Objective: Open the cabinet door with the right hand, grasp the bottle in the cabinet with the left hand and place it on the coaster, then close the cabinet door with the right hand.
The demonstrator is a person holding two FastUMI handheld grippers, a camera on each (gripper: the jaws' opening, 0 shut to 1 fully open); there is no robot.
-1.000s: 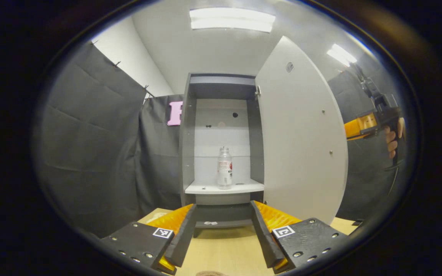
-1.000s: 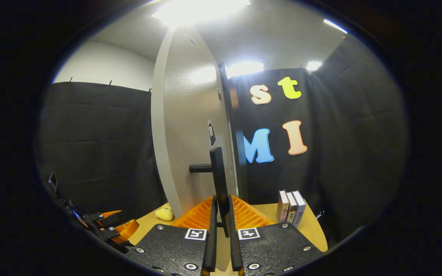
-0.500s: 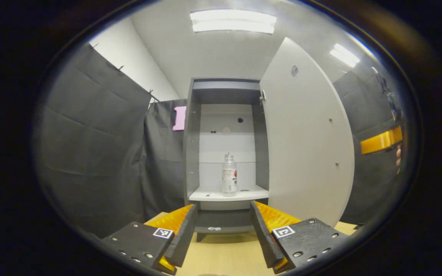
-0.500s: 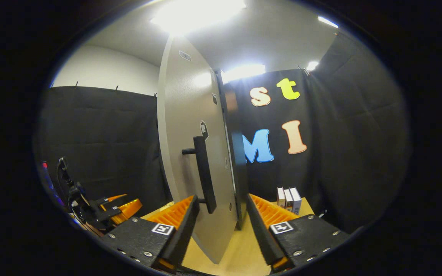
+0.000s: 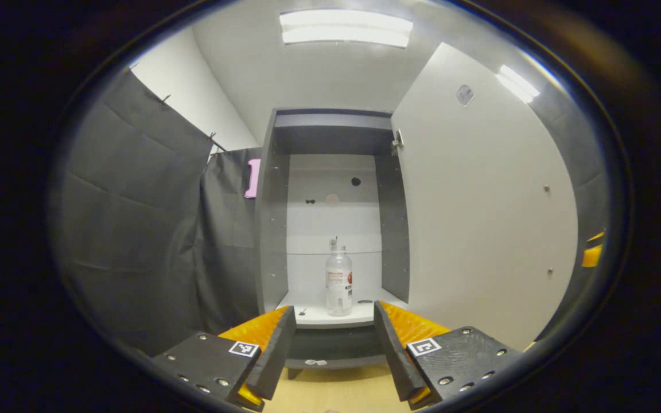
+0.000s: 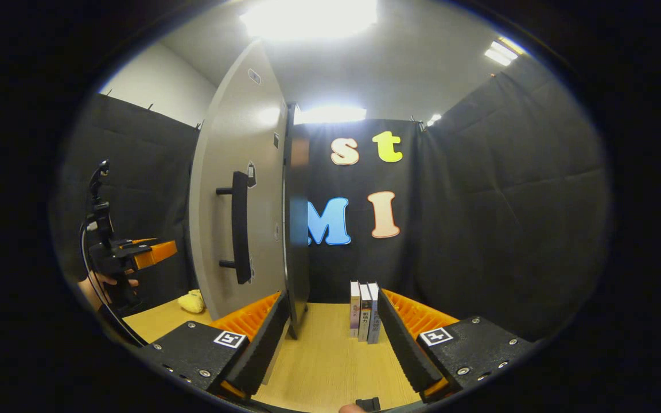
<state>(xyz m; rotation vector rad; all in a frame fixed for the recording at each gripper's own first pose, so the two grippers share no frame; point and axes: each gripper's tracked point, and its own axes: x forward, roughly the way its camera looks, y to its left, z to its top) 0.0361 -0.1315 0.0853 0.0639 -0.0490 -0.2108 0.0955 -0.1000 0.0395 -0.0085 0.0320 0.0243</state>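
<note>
A clear bottle [image 5: 338, 285] with a label stands upright on the white shelf [image 5: 330, 315] of the grey cabinet [image 5: 273, 218]. Its door [image 5: 479, 206] stands swung wide open to the right. My left gripper [image 5: 330, 344] is open, short of the shelf, with the bottle straight ahead between the lines of its fingers. In the right gripper view, the door [image 6: 233, 189] shows its outer face and black handle [image 6: 240, 226]. My right gripper [image 6: 327, 338] is open and apart from the handle, which lies up and to its left. The left gripper [image 6: 135, 252], held by a hand, shows beyond the door.
A row of three books [image 6: 363, 310] stands on the wooden table [image 6: 325, 361] ahead of the right gripper. A yellow soft object [image 6: 191, 300] lies on the table by the door's foot. Black cloth walls close in the booth on all sides.
The right gripper let go of the door handle, opened, and drew back to the right. The door swung wider. The left gripper moved closer to the cabinet and the bottle.
</note>
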